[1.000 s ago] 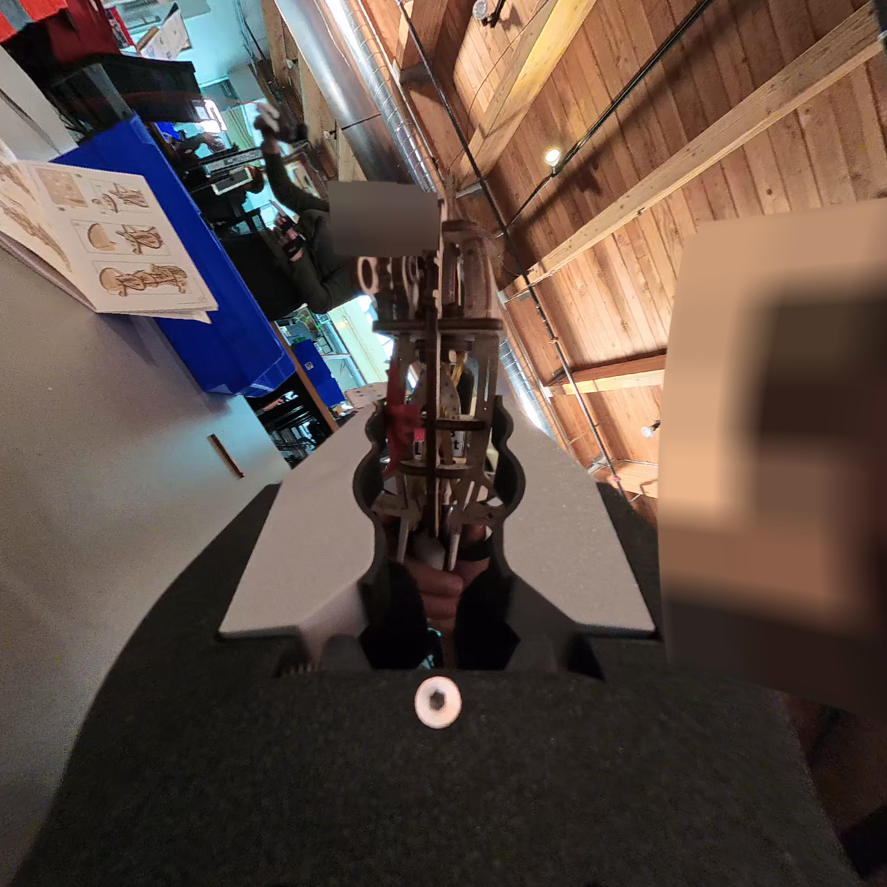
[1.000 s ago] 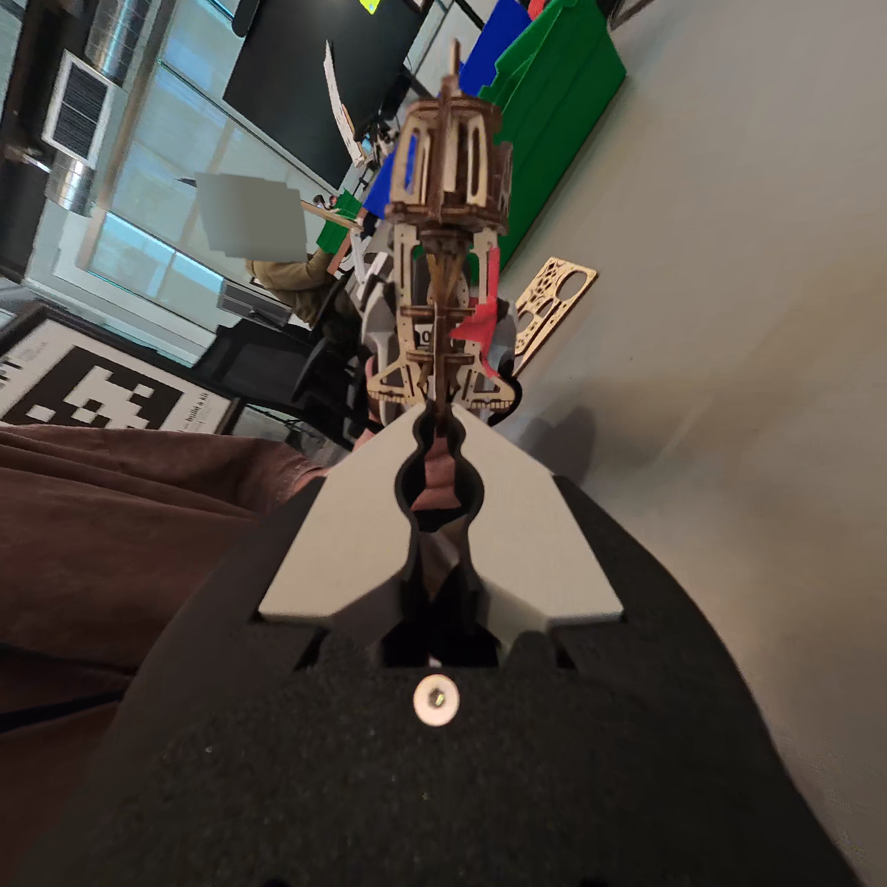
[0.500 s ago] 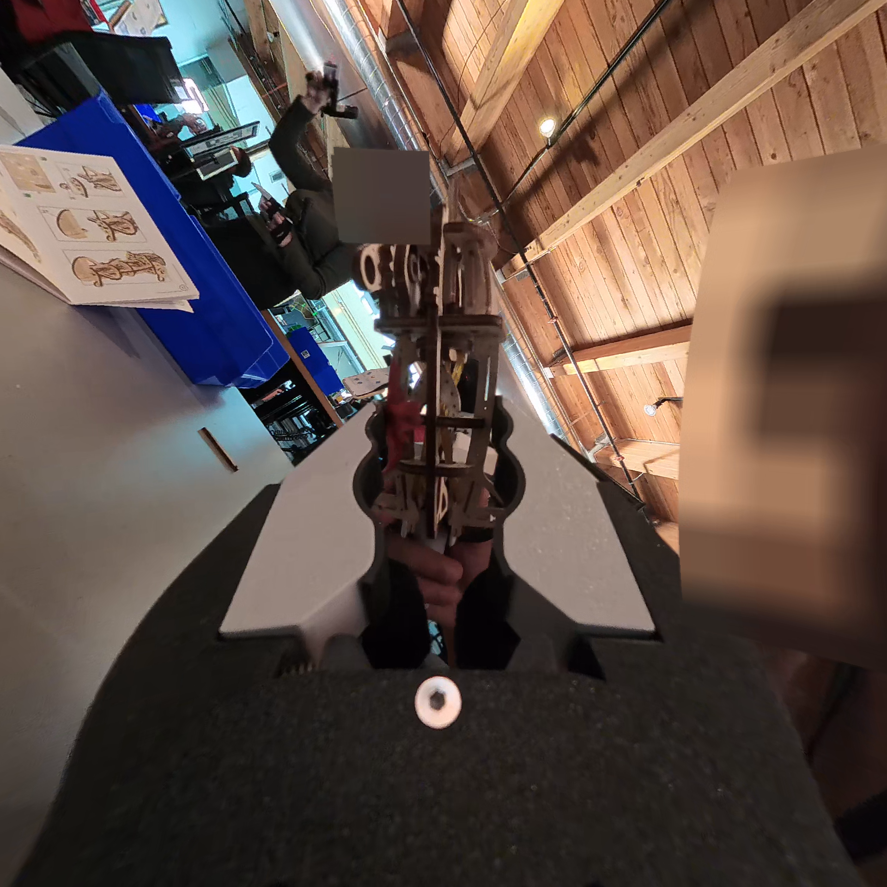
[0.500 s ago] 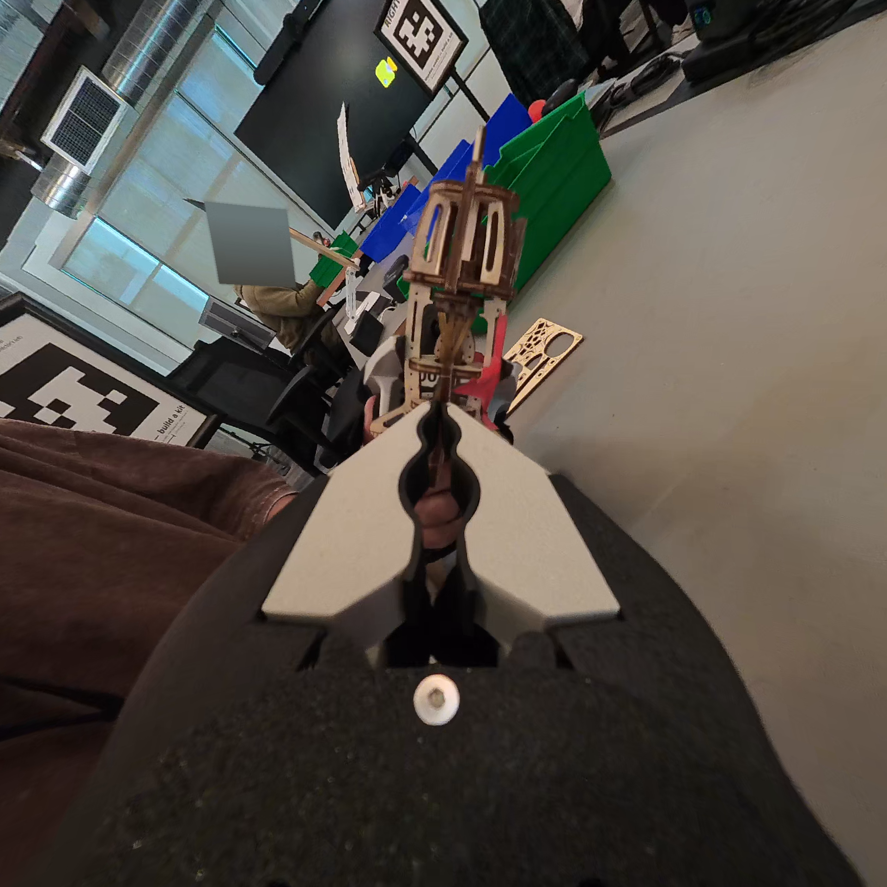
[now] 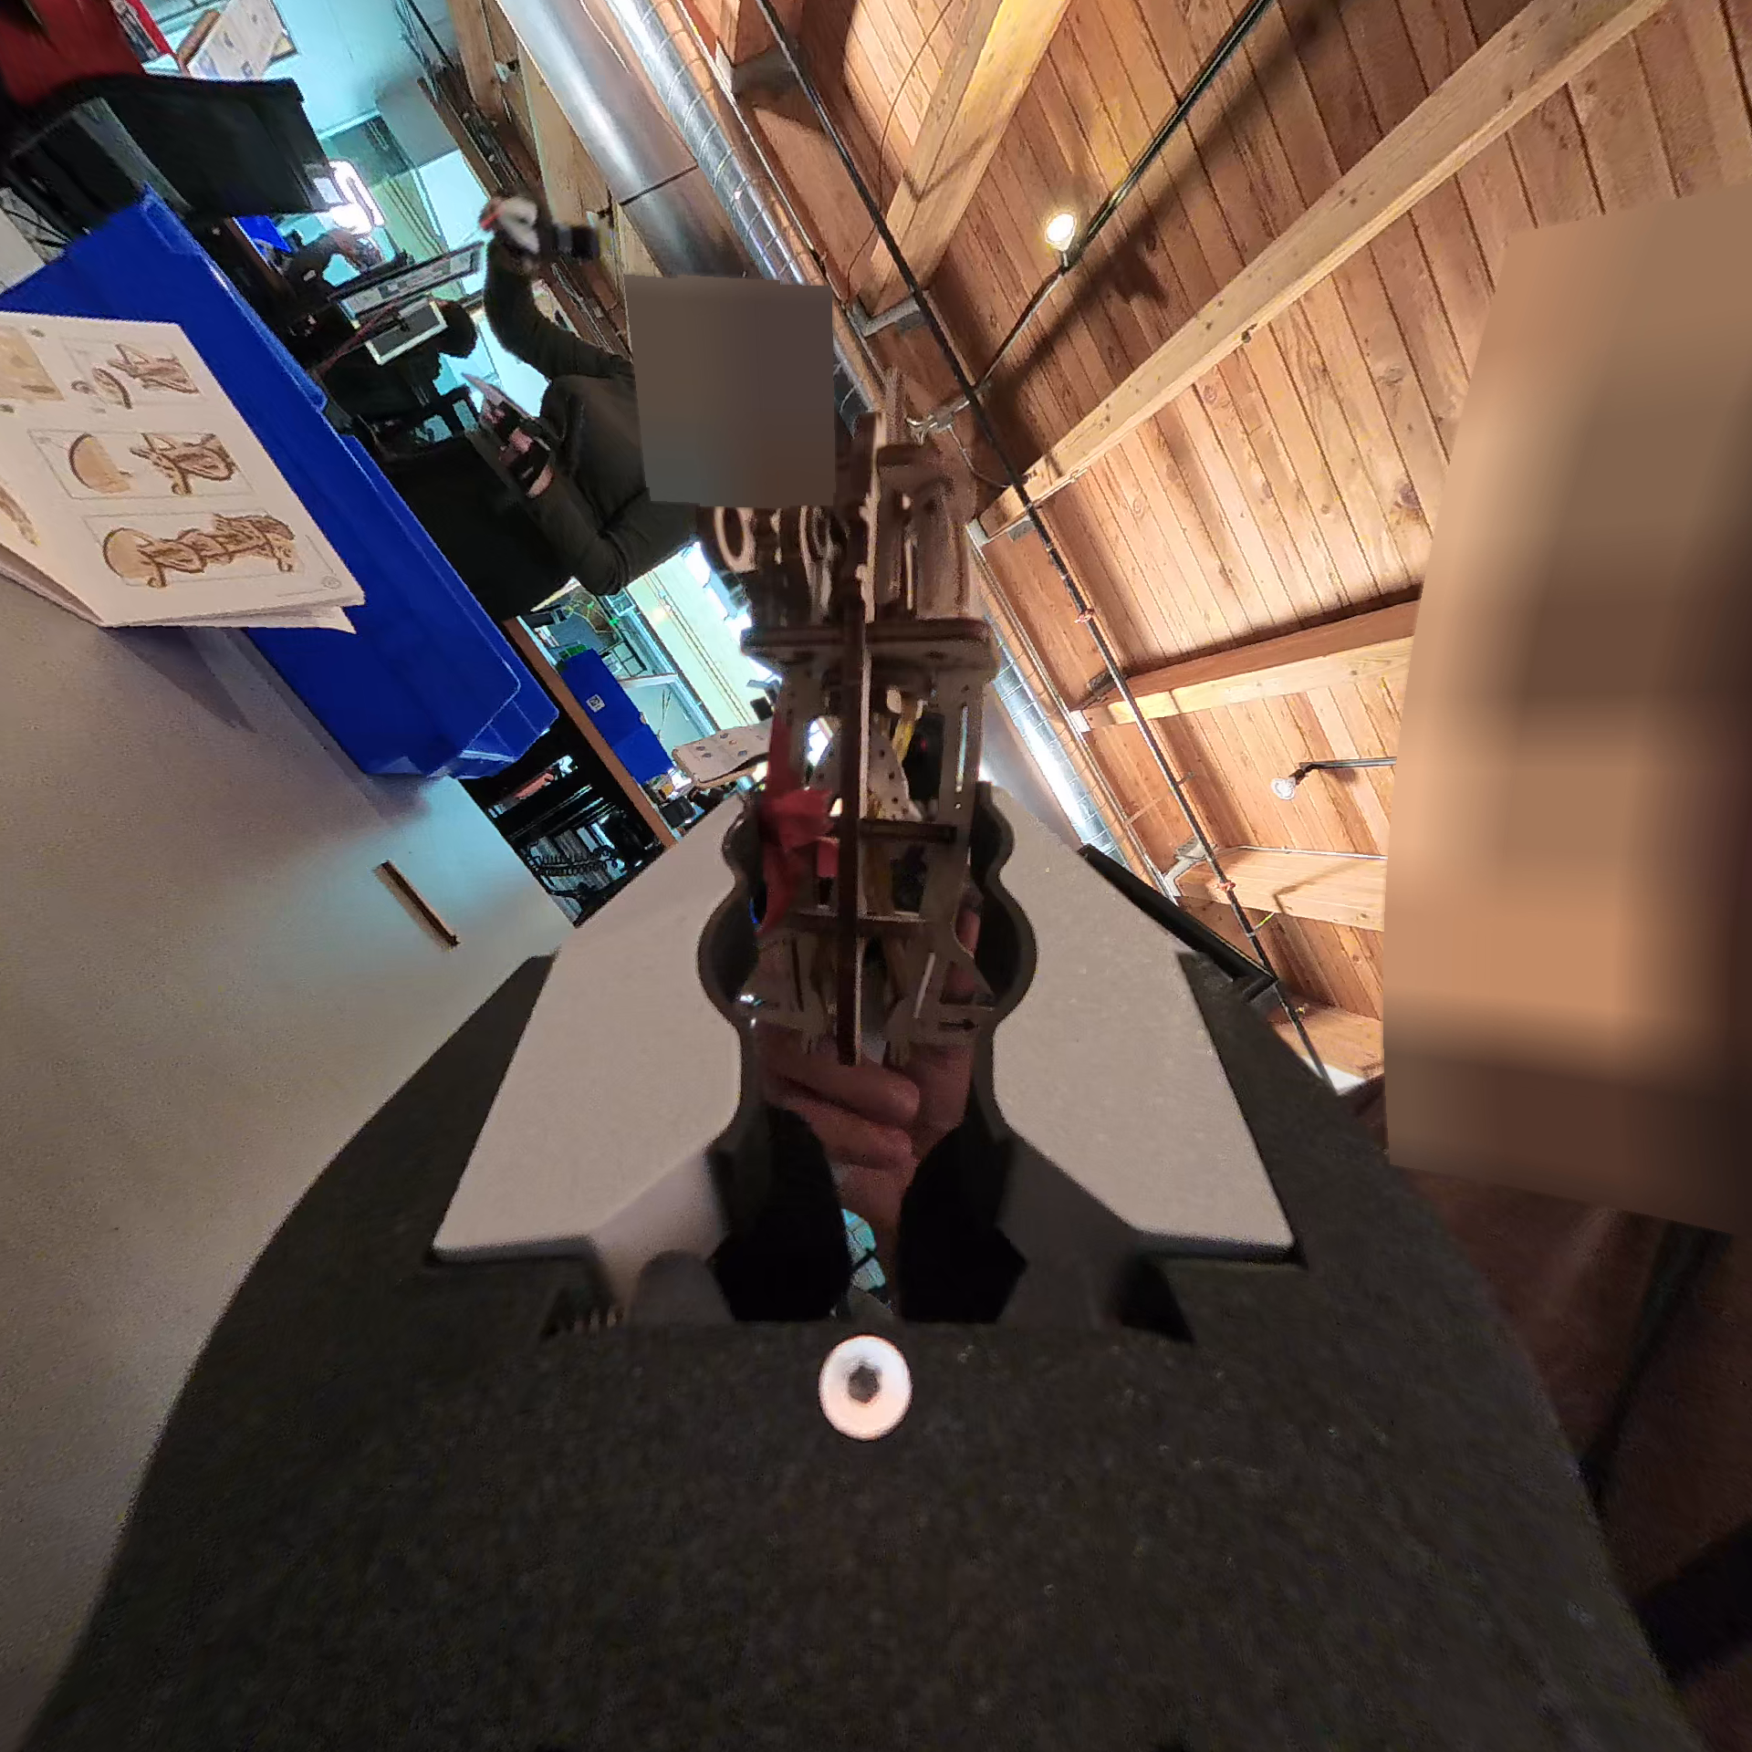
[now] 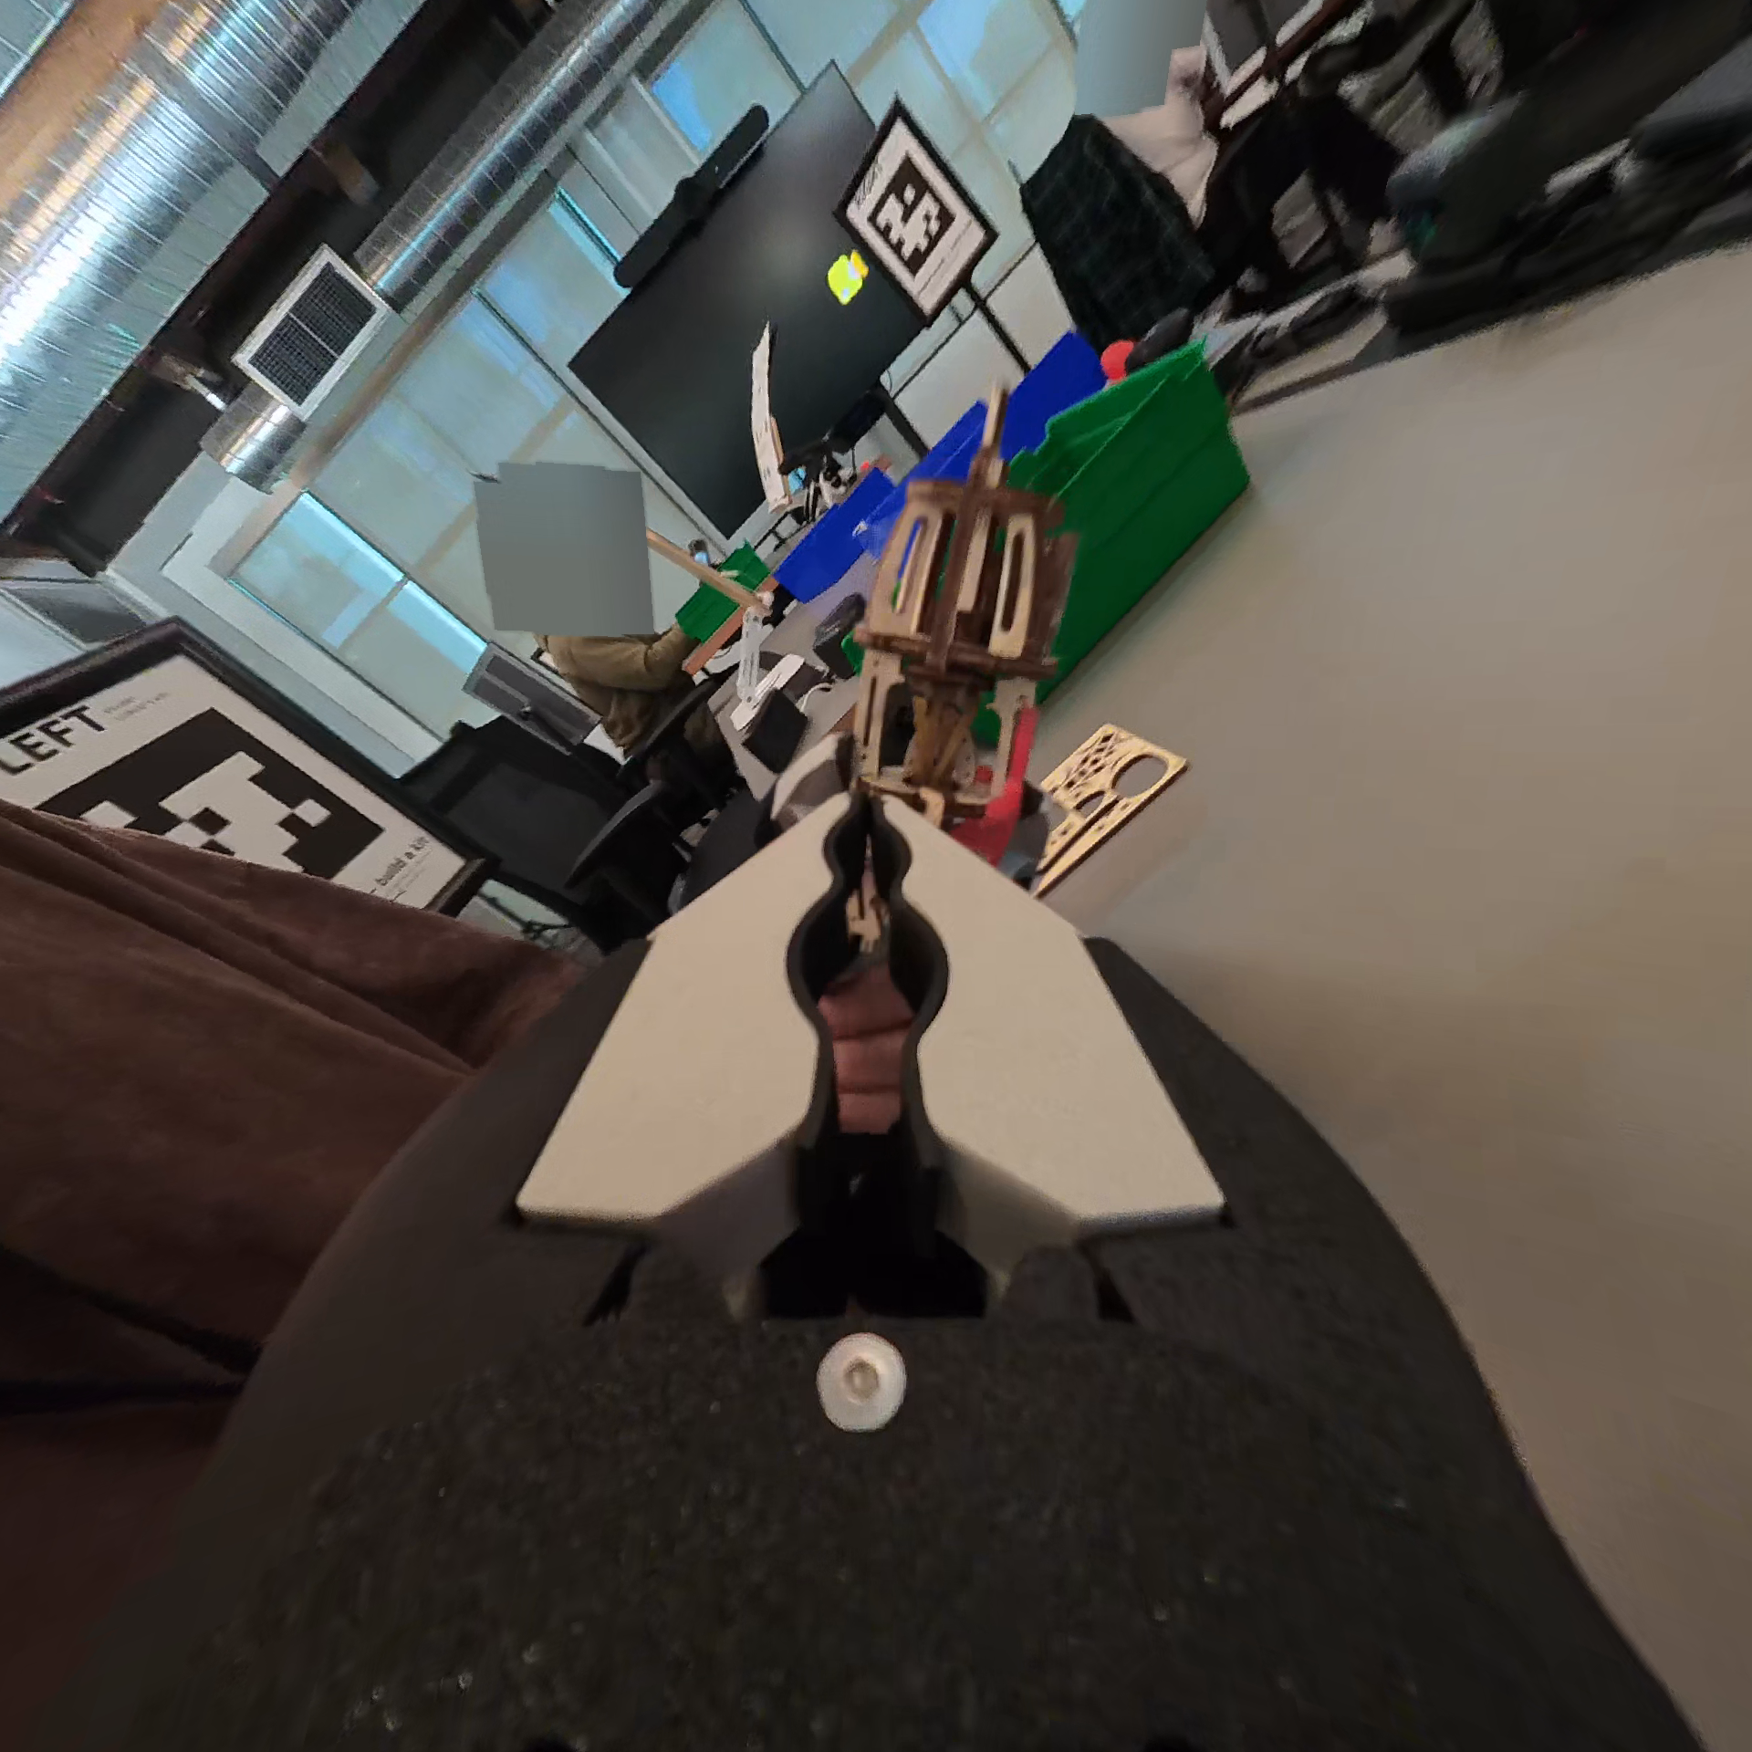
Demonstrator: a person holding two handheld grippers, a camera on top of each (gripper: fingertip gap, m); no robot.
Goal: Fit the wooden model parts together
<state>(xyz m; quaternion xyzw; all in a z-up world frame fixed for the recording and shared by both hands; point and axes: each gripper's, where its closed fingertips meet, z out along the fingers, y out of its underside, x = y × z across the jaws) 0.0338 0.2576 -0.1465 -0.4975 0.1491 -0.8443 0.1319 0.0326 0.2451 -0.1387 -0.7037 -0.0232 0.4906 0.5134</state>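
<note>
The wooden model [image 5: 882, 683] is a tall openwork tower with a domed cage at its far end and a red piece [image 5: 792, 834] on one side. My left gripper [image 5: 863, 834] is shut on its lower half and holds it up off the grey table [image 5: 190, 948]. In the right wrist view the model [image 6: 967, 607] points away from me over the table. My right gripper [image 6: 867, 806] is shut at the model's base, with a thin wooden tab [image 6: 865, 915] between its fingers. A hand shows through the gap behind each gripper's fingers.
An open instruction booklet [image 5: 161, 474] leans on a blue bin [image 5: 379, 607], with a small wood strip [image 5: 417, 905] on the table nearby. A cut-out wooden sheet [image 6: 1109, 796] lies by a green bin [image 6: 1138, 512]. A brown sleeve [image 6: 237, 1043] is at the left. People sit at the back. My two grippers' fingertips are within a few centimetres of each other.
The right wrist view has swung, so the model now sits farther off and to the right of the fingertips. The left gripper keeps its hold while the background shifts slightly.
</note>
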